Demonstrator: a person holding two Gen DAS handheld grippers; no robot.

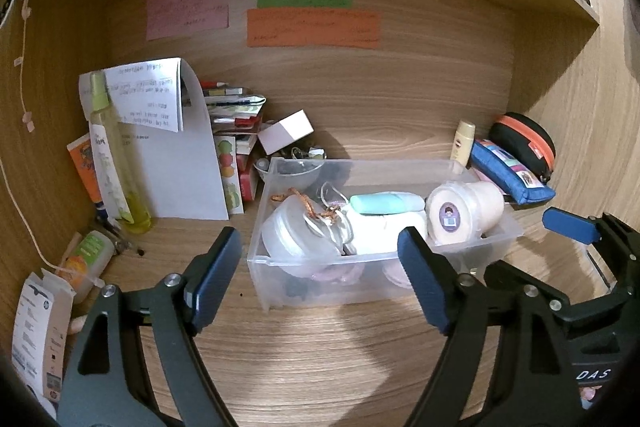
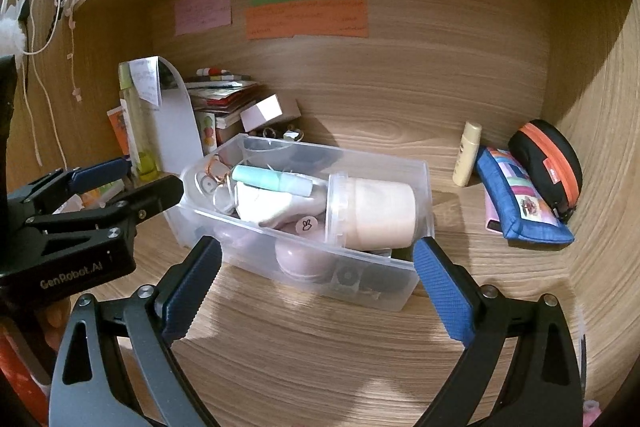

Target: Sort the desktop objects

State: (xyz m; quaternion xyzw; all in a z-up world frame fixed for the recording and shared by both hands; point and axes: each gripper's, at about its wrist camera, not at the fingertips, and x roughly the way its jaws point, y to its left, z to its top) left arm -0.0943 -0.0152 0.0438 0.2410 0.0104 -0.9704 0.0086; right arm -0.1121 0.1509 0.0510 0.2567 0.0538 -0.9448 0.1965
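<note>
Both grippers empty, hovering near clear bin (image 1: pixel 276 277).
L gripper (image 1: pixel 320 279) & R gripper (image 2: pixel 316 291) jaws wide; bin centred w/ loose bits corralled inside, likely for sorting.

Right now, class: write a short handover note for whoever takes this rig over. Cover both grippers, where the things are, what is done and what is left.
Left gripper: open, empty, in front of the bin's left end.
Right gripper: open, empty, in front of the bin.
Clear bin sits mid-desk, already holding a beige cup lying on its side, a mint tube, a lidded tub and small bits.
Loose on the right: cream bottle, blue pouch, black case.
Loose on the left: spray bottle, paper, white box, stack of books.
Left to do, probably: sort these loose things.
</note>
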